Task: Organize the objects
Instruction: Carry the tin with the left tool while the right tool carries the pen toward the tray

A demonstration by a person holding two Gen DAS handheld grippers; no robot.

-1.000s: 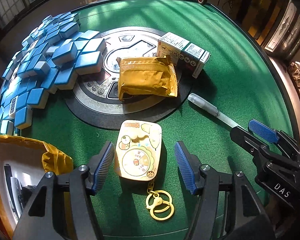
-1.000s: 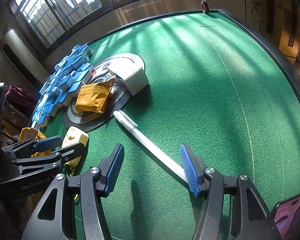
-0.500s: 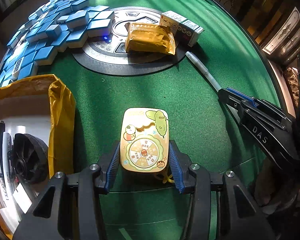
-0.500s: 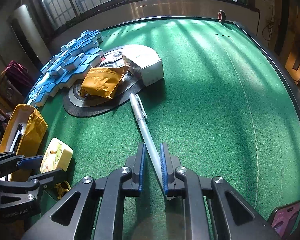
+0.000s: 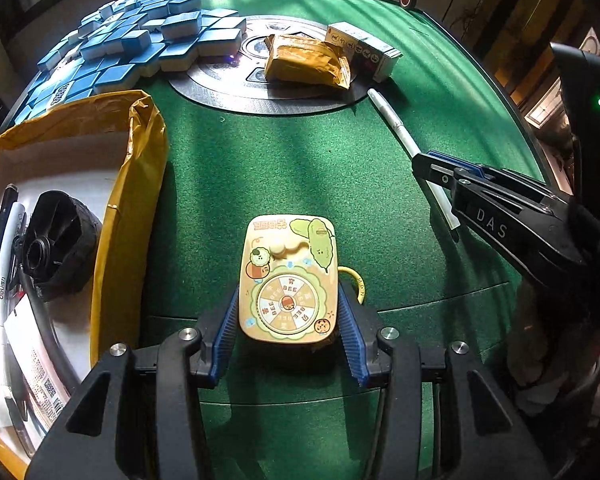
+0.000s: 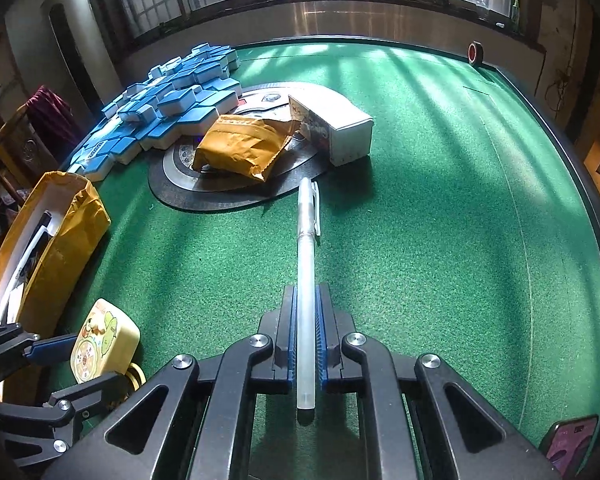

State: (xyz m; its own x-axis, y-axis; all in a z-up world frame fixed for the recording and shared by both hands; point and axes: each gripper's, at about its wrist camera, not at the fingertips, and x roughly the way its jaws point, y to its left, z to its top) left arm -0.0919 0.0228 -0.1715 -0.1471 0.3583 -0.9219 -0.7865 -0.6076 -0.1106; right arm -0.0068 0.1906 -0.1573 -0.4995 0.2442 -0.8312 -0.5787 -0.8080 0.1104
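Right wrist: level tongs (image 6: 305, 338) clamping pen (image 6: 306, 264) lengthwise.

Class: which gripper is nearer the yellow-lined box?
Left. The left gripper holds the toy right beside the yellow-lined box; the right gripper, clamping the pen, sits farther away.

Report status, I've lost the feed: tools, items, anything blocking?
Left tool shut on toy. Right tool shut on pen. Box open at left, part full. Nothing blocking.
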